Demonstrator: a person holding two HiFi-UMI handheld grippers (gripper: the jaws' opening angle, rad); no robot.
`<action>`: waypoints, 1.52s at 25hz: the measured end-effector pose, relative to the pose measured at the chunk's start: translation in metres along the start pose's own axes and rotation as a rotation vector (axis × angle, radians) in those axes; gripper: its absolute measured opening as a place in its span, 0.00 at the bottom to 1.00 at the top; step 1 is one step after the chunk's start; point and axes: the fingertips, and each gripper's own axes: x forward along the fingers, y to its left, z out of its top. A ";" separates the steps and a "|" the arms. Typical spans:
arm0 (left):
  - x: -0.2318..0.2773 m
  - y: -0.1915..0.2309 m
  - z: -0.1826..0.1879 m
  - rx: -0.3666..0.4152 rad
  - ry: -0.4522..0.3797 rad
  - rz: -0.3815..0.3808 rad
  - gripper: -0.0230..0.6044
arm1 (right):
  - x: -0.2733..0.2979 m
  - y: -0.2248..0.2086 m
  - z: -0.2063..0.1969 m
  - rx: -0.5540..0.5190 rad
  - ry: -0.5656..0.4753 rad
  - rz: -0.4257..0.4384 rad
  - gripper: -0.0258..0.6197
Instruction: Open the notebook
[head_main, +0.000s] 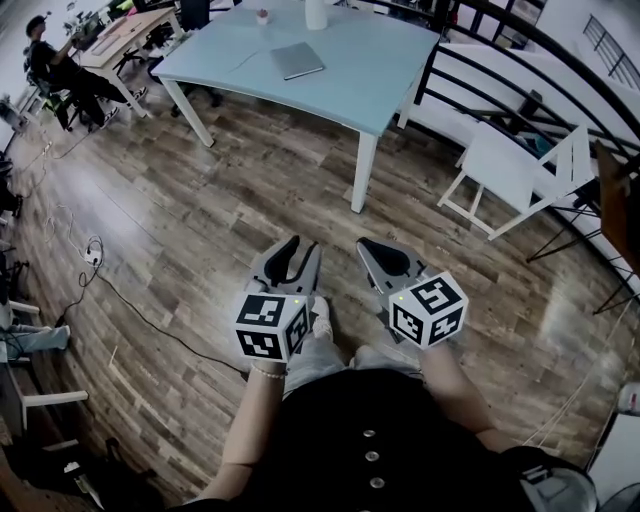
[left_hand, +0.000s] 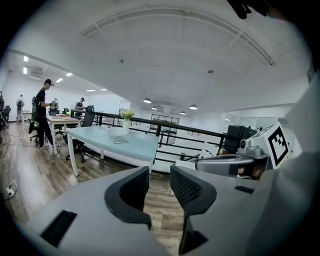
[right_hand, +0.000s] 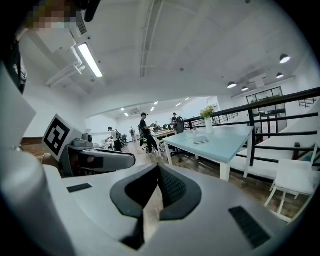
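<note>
1 notebook (head_main: 298, 60) well beyond hand-held grippers (head_main: 303, 246) (head_main: 368, 244)

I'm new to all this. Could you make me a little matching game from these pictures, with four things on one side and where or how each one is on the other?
Things:
1. notebook
2. left gripper
3. right gripper
4. white chair

Place or state:
a. jaws shut, nothing held
b. stands to the right of the table, as the head view shows it
c. lies closed on the table
d. jaws apart, nothing between them

Pairs: 1-c, 2-d, 3-a, 4-b.
</note>
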 end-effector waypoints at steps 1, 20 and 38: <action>0.005 0.009 0.005 0.001 -0.004 -0.003 0.24 | 0.010 -0.003 0.004 0.002 -0.002 -0.005 0.05; 0.093 0.133 0.083 0.038 -0.029 -0.087 0.25 | 0.162 -0.034 0.070 -0.021 -0.015 -0.060 0.05; 0.098 0.167 0.067 -0.018 0.011 -0.072 0.25 | 0.196 -0.031 0.056 -0.009 0.033 -0.049 0.05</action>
